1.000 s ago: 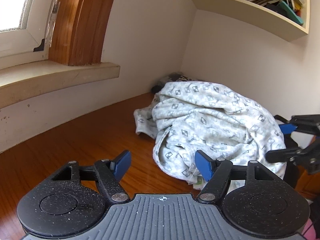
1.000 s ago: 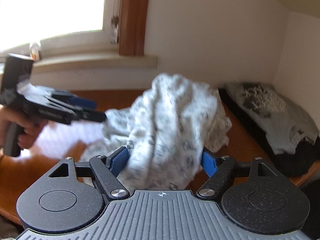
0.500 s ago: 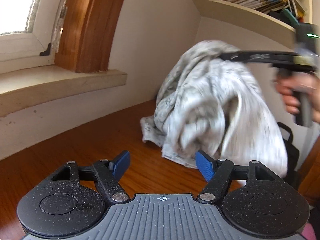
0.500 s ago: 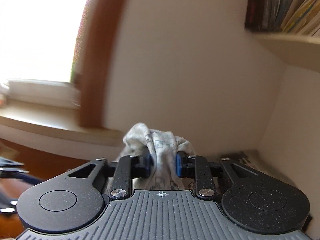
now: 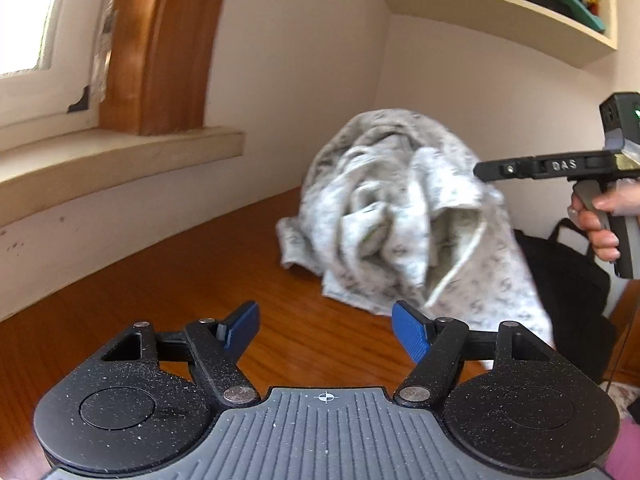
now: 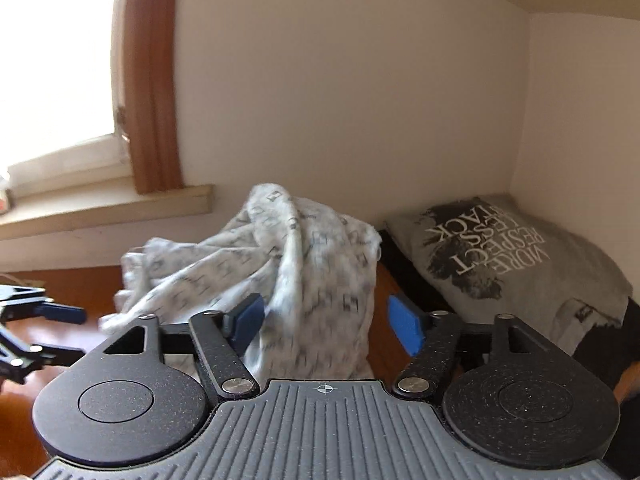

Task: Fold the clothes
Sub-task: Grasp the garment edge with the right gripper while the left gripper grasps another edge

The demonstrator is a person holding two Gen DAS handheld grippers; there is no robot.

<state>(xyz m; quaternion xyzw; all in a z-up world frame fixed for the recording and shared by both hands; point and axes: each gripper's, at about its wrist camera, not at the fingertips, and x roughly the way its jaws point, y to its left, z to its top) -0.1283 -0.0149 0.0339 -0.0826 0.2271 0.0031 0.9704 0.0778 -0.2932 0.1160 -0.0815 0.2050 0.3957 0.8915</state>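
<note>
A white garment with a small grey square print (image 5: pixel 392 216) is heaped on the wooden table (image 5: pixel 168 300), blurred by motion. My left gripper (image 5: pixel 326 332) is open, low over the table, just short of the heap's near edge. In the left wrist view my right gripper (image 5: pixel 532 168), held by a hand (image 5: pixel 600 220), reaches the heap's upper right side. In the right wrist view my right gripper (image 6: pixel 326 322) is open, with the blurred garment (image 6: pixel 304 264) loose between and beyond its blue pads (image 6: pixel 404 328). The left gripper (image 6: pixel 44 316) shows at the far left.
A grey printed T-shirt (image 6: pixel 520 272) lies on dark clothing in the back right corner. A black bag (image 5: pixel 568 280) stands right of the heap. A window sill (image 5: pixel 100 160) juts out on the left, and a book shelf (image 5: pixel 500 12) hangs above the corner.
My right gripper, shut on the garment and holding it up half a second ago, has opened. The garment has dropped back lower onto the table. The left gripper stayed open and hardly moved.
</note>
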